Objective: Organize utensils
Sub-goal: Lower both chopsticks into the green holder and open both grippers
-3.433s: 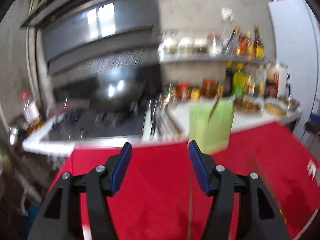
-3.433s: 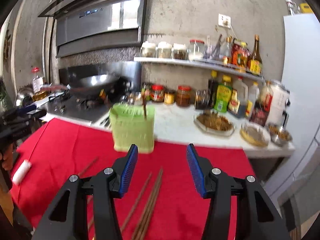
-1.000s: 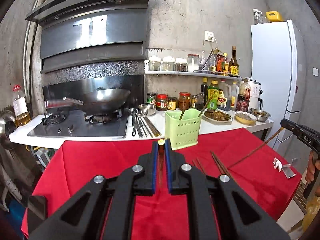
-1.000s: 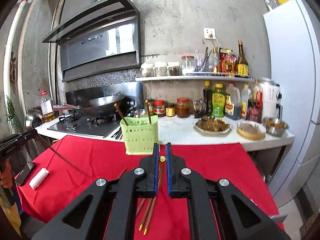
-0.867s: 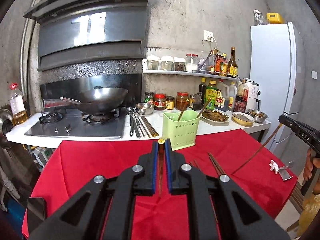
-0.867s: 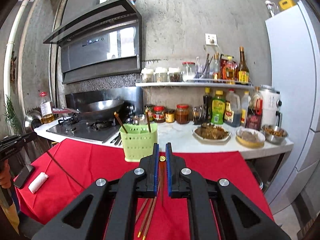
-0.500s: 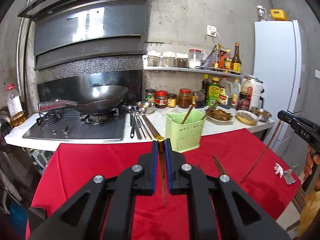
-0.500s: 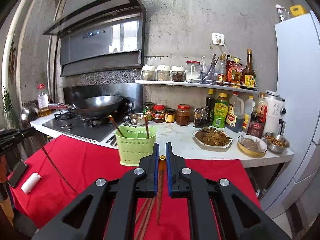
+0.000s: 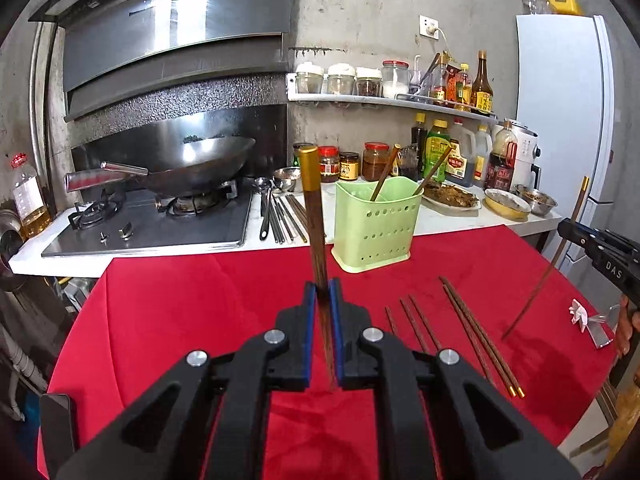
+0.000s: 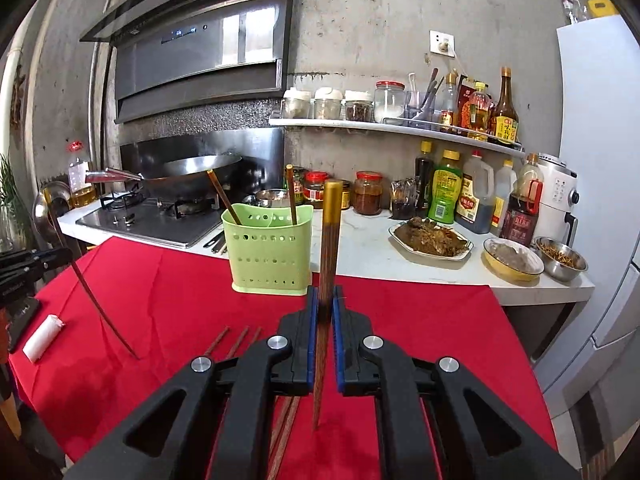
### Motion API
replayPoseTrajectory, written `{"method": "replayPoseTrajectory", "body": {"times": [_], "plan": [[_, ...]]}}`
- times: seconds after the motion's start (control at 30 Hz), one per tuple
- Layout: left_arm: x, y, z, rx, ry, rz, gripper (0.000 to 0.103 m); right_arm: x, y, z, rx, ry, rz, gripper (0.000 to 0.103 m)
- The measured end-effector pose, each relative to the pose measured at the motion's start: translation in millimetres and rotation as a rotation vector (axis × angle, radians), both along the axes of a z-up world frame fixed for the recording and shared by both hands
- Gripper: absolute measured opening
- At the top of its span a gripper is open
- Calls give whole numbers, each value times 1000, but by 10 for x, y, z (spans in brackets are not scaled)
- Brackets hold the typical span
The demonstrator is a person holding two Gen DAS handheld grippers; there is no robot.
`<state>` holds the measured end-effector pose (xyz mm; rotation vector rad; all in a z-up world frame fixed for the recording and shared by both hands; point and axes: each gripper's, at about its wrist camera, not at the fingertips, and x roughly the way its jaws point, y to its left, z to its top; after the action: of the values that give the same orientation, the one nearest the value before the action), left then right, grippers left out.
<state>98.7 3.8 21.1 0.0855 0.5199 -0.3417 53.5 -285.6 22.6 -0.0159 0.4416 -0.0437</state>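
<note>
My left gripper is shut on a brown chopstick with a gold top and holds it nearly upright above the red cloth. My right gripper is shut on a like chopstick, also upright. A green perforated utensil holder stands at the cloth's far edge with two chopsticks in it; it also shows in the right wrist view. Several loose chopsticks lie on the cloth right of my left gripper. The right gripper with its chopstick shows at the left view's right edge.
The red cloth covers the table. Behind it a white counter carries a stove with a wok, metal utensils, jars, bottles and food bowls. A white fridge stands right. A white roll lies at the cloth's left.
Both grippers went from open to shut on a chopstick each. Over the last second both chopsticks have been raised and tipped from pointing forward to nearly upright.
</note>
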Motion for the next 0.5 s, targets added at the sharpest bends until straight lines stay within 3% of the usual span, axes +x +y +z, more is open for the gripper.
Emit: {"method": "replayPoseTrajectory", "body": {"times": [0.27,0.5], "plan": [[24,-30,232,-56,-111,4,7,84,-96,204,13,-62,3,7],[470,-262,761,-133,-251,-3,7,645,-125,724,-2,-218,32,7]]}}
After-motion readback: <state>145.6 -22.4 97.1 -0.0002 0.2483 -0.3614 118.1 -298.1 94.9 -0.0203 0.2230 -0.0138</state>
